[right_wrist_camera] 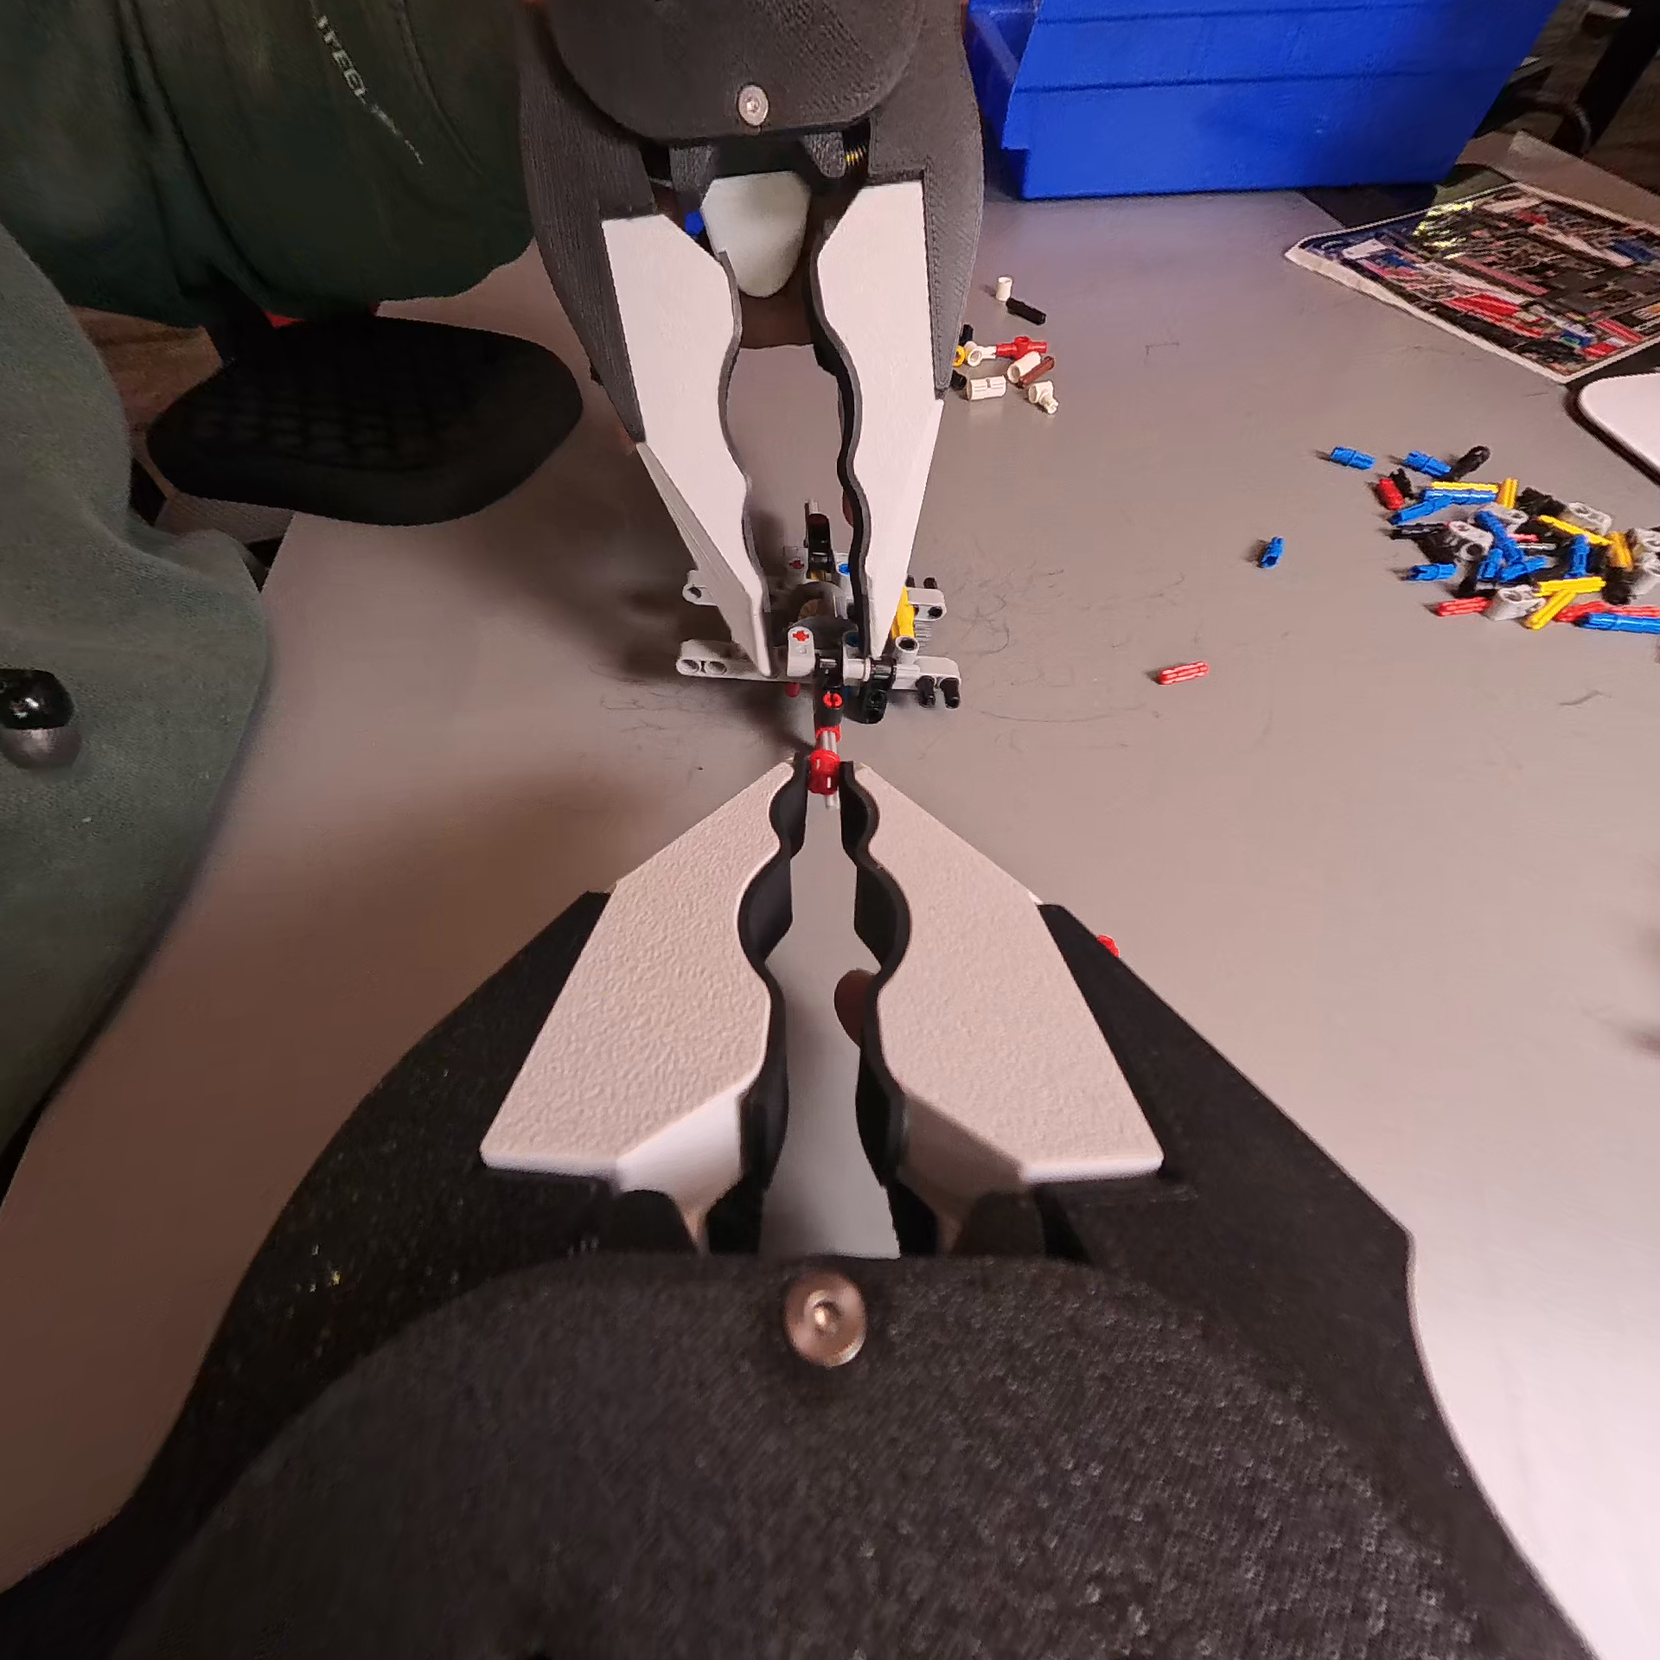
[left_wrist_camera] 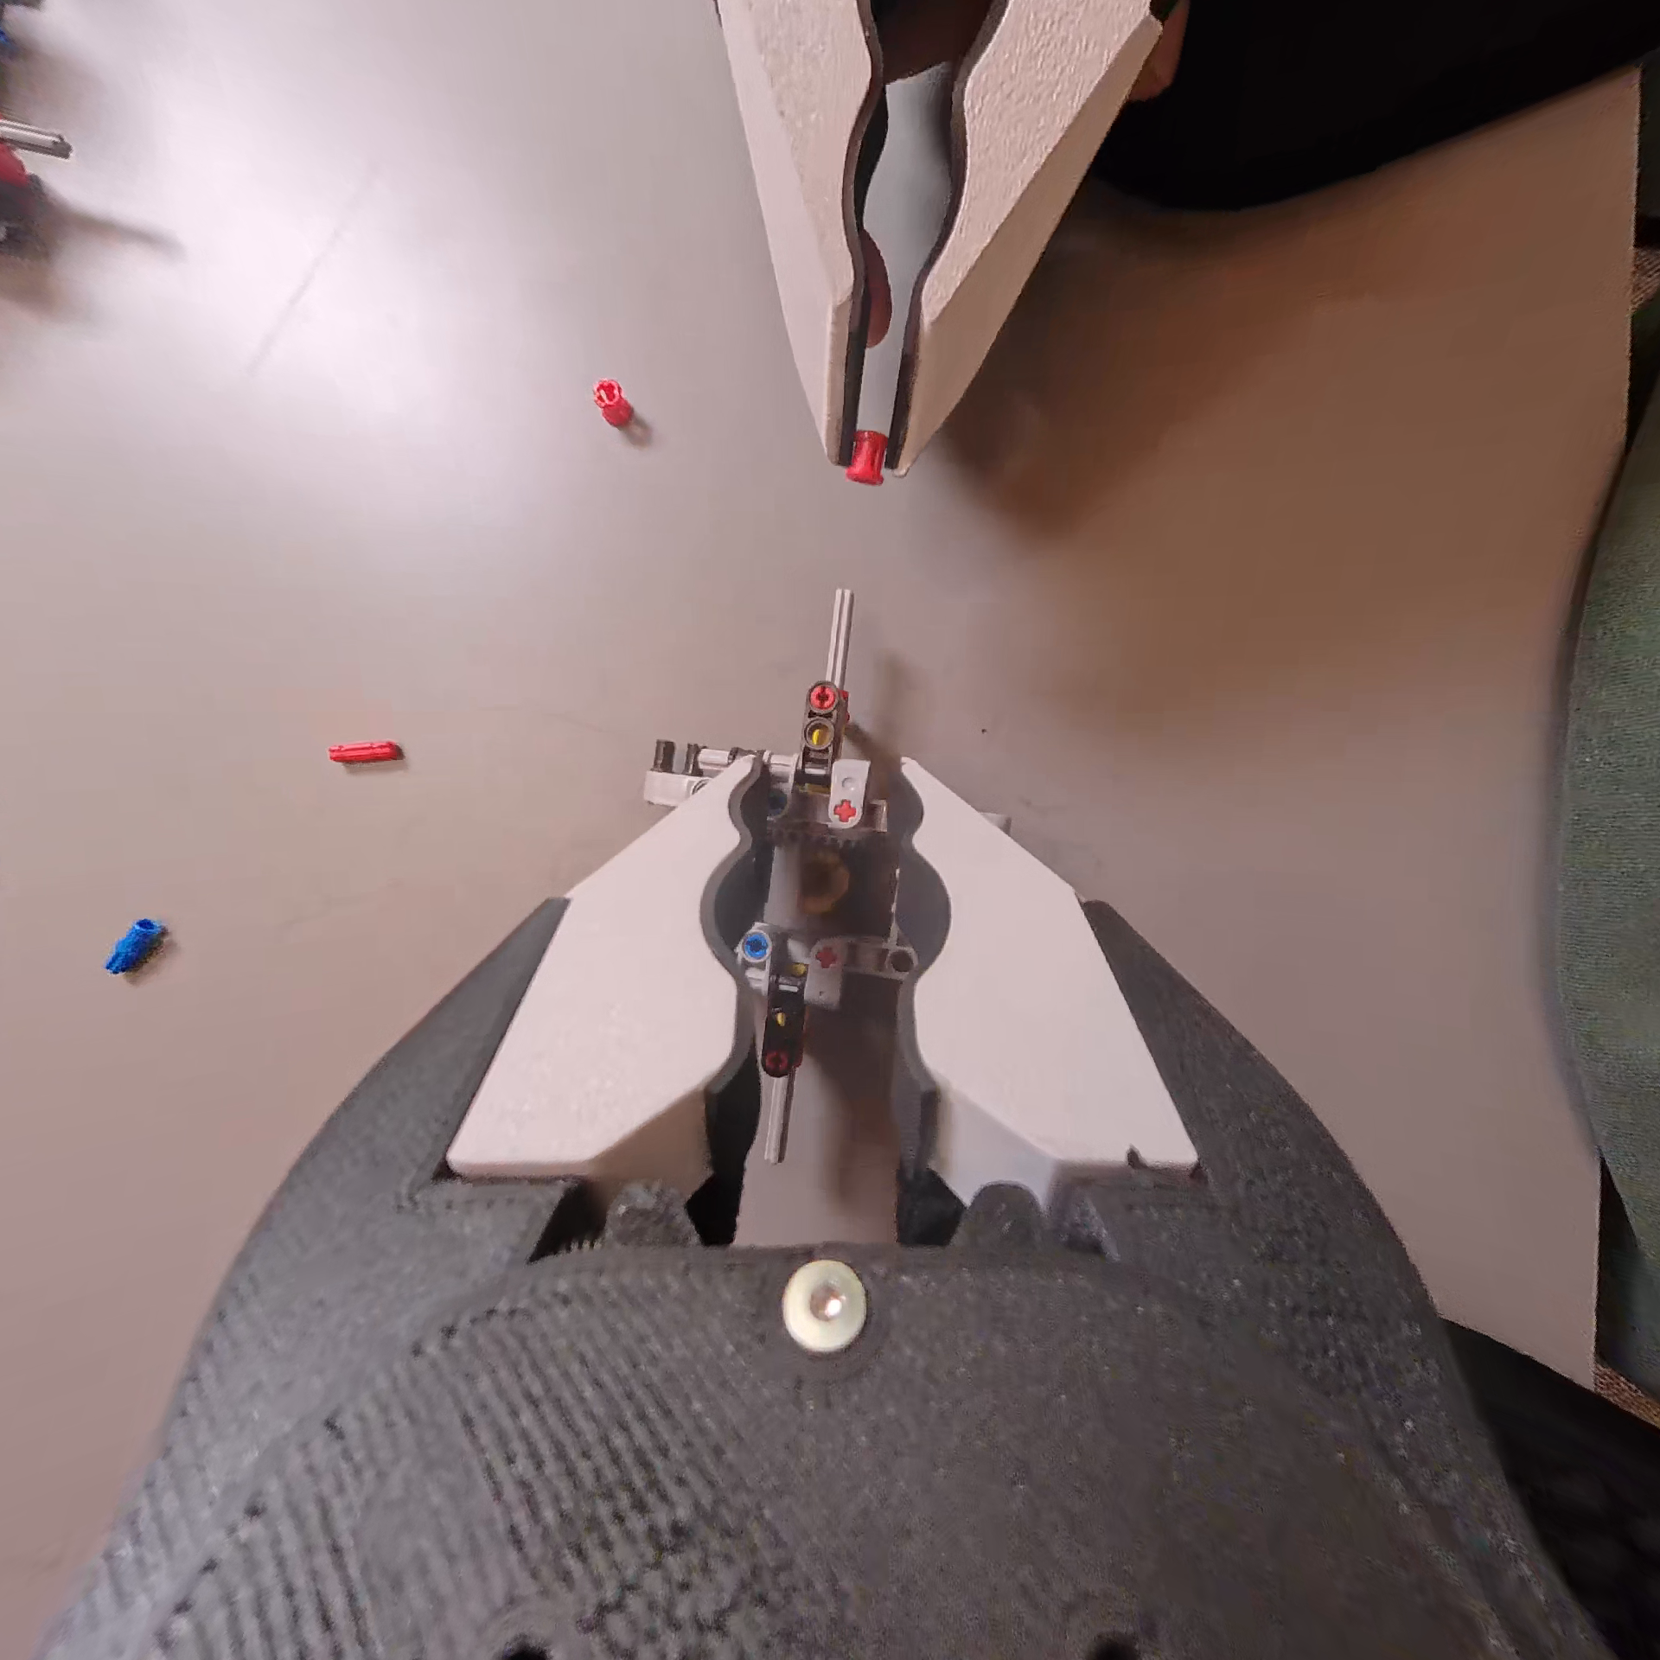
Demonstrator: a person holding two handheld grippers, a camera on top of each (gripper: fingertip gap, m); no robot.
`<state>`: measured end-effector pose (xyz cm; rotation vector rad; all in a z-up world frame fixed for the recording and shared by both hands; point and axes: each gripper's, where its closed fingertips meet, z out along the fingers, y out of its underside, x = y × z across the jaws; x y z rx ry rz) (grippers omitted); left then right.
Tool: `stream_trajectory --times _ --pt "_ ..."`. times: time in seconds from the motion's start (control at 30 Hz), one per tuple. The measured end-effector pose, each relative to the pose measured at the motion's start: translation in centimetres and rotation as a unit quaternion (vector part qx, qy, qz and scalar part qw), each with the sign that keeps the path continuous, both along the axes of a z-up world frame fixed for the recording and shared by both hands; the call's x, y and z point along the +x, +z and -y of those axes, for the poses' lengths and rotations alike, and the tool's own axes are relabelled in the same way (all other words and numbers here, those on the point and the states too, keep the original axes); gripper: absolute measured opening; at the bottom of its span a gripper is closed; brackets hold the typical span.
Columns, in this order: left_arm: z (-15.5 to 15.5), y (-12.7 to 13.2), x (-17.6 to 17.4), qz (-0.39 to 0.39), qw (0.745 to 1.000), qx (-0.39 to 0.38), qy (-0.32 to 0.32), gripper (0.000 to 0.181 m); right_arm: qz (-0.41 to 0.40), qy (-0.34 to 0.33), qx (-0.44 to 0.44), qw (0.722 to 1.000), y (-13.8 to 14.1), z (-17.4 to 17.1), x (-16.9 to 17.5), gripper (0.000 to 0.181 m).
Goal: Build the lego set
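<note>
My left gripper [left_wrist_camera: 828, 780] is shut on a grey, black and white lego assembly [left_wrist_camera: 831, 867] that rests on the table. A thin grey axle [left_wrist_camera: 843, 633] sticks out of the assembly's far end. My right gripper [right_wrist_camera: 824, 771] is shut on a small red bush [right_wrist_camera: 821, 772] at its fingertips. In the left wrist view the right gripper [left_wrist_camera: 869, 467] comes in from the top, holding the red bush [left_wrist_camera: 865, 456] in line with the axle, a short gap from its tip. In the right wrist view the left gripper [right_wrist_camera: 817, 656] grips the assembly [right_wrist_camera: 813, 620] opposite.
A second red bush [left_wrist_camera: 613, 401], a red pin [left_wrist_camera: 364, 752] and a blue pin [left_wrist_camera: 135, 946] lie loose on the left. A pile of coloured parts [right_wrist_camera: 1527, 557], small connectors [right_wrist_camera: 1006, 359], a blue bin [right_wrist_camera: 1258, 90] and a booklet [right_wrist_camera: 1509, 269] sit at the right. Across from one pair of fingers to the other is roughly 6 centimeters. It is some 10 centimeters from my left tips to the red pin [left_wrist_camera: 364, 752]. The right camera catches it too, in the right wrist view [right_wrist_camera: 1178, 669].
</note>
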<state>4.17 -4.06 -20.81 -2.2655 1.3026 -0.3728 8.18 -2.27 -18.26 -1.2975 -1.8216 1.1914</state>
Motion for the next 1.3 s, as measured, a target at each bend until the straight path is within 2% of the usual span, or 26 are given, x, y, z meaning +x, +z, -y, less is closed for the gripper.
stream_trajectory --times 0.03,0.17,0.33,0.5,0.9,1.3 --pt "-0.1 0.1 0.0 -0.006 1.000 0.006 -0.002 0.023 0.002 0.001 0.001 1.000 -0.1 0.0 0.0 0.005" --pt "-0.2 0.6 0.5 -0.010 1.000 0.016 -0.013 0.023 0.003 0.001 0.001 1.000 -0.1 0.0 0.0 0.005" --pt "-0.5 -0.8 0.7 -0.038 0.999 -0.008 -0.030 0.026 0.006 0.001 0.005 1.000 -0.3 0.0 0.0 0.005" --pt "-0.9 -1.4 0.9 -0.052 0.998 0.005 -0.042 0.015 0.005 0.002 0.007 1.000 -0.3 0.0 0.0 0.005" --pt "0.3 0.9 1.7 0.101 0.991 0.085 -0.012 0.014 -0.029 0.024 0.006 0.999 0.4 1.2 -0.5 0.005" --pt "0.7 1.4 1.9 0.129 0.986 0.102 -0.022 0.014 -0.029 0.022 -0.009 0.999 0.5 1.3 -0.9 0.005"
